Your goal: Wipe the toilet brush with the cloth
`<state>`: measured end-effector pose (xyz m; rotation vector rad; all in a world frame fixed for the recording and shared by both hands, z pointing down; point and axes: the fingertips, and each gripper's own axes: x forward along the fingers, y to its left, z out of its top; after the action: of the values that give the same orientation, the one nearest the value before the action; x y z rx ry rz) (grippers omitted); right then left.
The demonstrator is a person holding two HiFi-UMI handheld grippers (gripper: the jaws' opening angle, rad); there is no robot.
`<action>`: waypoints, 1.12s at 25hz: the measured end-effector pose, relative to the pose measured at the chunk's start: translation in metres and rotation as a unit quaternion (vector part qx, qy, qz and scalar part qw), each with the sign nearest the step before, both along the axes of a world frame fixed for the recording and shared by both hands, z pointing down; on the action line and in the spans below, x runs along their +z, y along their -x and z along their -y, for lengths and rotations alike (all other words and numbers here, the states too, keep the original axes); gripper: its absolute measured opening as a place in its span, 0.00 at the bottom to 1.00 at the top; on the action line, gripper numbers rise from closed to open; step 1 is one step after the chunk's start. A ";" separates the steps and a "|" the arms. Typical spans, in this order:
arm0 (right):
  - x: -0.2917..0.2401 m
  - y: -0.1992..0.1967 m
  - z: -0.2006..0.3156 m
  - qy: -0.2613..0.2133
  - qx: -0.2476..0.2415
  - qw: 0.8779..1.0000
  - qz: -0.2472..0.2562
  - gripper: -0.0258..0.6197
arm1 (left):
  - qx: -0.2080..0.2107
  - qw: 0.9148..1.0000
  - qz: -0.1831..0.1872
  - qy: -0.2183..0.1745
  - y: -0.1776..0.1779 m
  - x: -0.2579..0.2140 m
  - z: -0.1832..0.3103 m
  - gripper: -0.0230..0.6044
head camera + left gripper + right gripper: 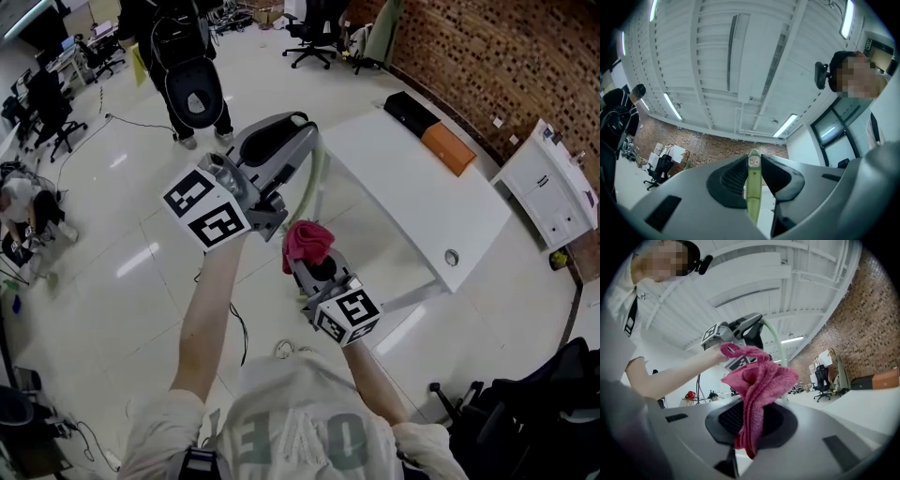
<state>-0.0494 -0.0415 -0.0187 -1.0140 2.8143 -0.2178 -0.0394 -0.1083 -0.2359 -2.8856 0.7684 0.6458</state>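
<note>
Glossy white floor [122,281] lies under the person, whose bare forearms reach out from a pale shirt. Nearest, the right gripper [750,416] has its jaws clamped on a bunched pink cloth [307,241], which spills up out of the pads. Just beyond it, the left gripper [753,164] is closed on the pale green handle of the toilet brush [316,178], which curves down close beside the cloth, though I cannot tell whether they touch. Farther off stands a white table [422,187] bearing a black box [411,112] and an orange box [448,147], and behind it a brick wall [487,66].
</note>
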 end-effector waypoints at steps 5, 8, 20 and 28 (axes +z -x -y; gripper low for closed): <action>0.030 -0.001 0.025 0.044 0.060 0.996 -0.052 0.09 | 0.006 1.000 -0.017 0.023 -0.010 0.019 -0.003 0.19; 0.038 -0.016 0.035 0.060 0.100 0.991 -0.058 0.09 | 0.004 1.000 -0.012 0.028 -0.013 0.029 -0.008 0.19; -0.041 -0.035 0.053 -0.023 0.137 0.990 -0.026 0.09 | 0.001 0.998 0.008 0.055 -0.019 0.062 -0.004 0.19; -0.066 -0.029 0.057 -0.058 0.128 0.990 -0.032 0.09 | 0.008 0.998 0.020 0.067 -0.025 0.078 0.005 0.19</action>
<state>-0.0200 -0.0982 -0.0848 -1.3606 2.6769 0.0074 -0.0143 -0.1130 -0.1578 -3.0180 0.8157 0.5564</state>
